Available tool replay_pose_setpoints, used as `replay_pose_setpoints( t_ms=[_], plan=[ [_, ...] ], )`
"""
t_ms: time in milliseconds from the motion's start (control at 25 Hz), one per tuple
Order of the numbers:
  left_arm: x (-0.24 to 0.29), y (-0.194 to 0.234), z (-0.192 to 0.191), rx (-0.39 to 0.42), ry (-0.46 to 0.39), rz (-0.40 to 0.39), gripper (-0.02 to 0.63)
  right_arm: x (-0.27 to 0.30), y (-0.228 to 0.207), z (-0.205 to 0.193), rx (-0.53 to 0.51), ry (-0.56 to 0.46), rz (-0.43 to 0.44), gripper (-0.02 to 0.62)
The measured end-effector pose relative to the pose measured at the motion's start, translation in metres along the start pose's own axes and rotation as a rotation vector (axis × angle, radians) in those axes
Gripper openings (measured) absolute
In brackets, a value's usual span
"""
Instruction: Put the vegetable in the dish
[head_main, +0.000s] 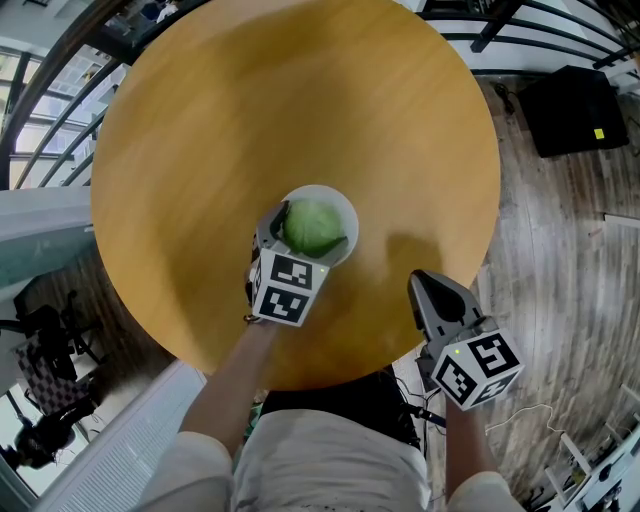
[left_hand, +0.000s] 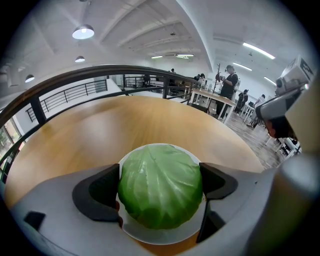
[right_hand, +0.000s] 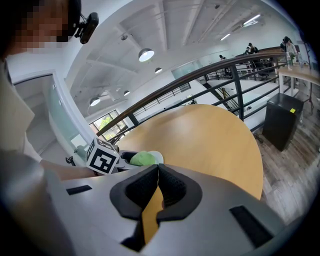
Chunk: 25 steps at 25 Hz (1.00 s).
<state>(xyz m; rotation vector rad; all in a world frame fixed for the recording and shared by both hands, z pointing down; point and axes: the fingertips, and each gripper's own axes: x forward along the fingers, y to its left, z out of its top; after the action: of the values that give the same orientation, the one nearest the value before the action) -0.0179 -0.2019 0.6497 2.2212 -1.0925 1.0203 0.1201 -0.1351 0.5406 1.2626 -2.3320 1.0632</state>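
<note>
Wooden table (head_main: 200, 150), centre frame: left gripper (left_hand: 161, 181) grasps cabbage (head_main: 312, 226) set in white dish (head_main: 343, 207), seemingly only release left; right gripper (right_hand: 157, 180) clenched empty.

round wooden table (head_main: 200, 150), one white dish (head_main: 325, 192) resting on it, toward the near edge

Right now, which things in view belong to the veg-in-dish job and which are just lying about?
Job: cabbage, gripped by the left gripper at the white dish; wooden table.
Lying about: right gripper, shut and empty; black box on the floor; railing.
</note>
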Motion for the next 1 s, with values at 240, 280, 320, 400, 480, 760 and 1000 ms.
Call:
replay_pose_setpoints(
  t_ms=[240,280,320,400,480,760,1000],
  plan=[
    [0.003,-0.003,0.000,0.006,0.018,-0.002,0.488,0.000,-0.001,0.000,0.001,0.003,0.012,0.025],
    [0.003,-0.003,0.000,0.007,0.018,-0.002,0.488,0.000,-0.001,0.000,0.000,0.006,0.014,0.025],
    [0.003,-0.003,0.000,0.007,0.016,-0.002,0.488,0.000,0.000,-0.001,-0.001,0.008,0.017,0.025],
    [0.003,-0.004,0.000,0.007,0.005,-0.002,0.488,-0.001,0.000,-0.002,-0.004,0.012,0.022,0.025],
    [0.002,-0.004,0.000,0.007,-0.005,-0.002,0.488,-0.001,0.001,-0.002,-0.007,0.011,0.026,0.025],
    [-0.007,-0.002,0.004,0.010,-0.023,0.003,0.488,-0.007,0.004,0.001,-0.020,0.013,0.024,0.026],
    [-0.045,-0.006,0.006,0.025,-0.046,0.029,0.486,-0.017,0.022,0.006,-0.053,-0.001,0.031,0.025]
  ],
)
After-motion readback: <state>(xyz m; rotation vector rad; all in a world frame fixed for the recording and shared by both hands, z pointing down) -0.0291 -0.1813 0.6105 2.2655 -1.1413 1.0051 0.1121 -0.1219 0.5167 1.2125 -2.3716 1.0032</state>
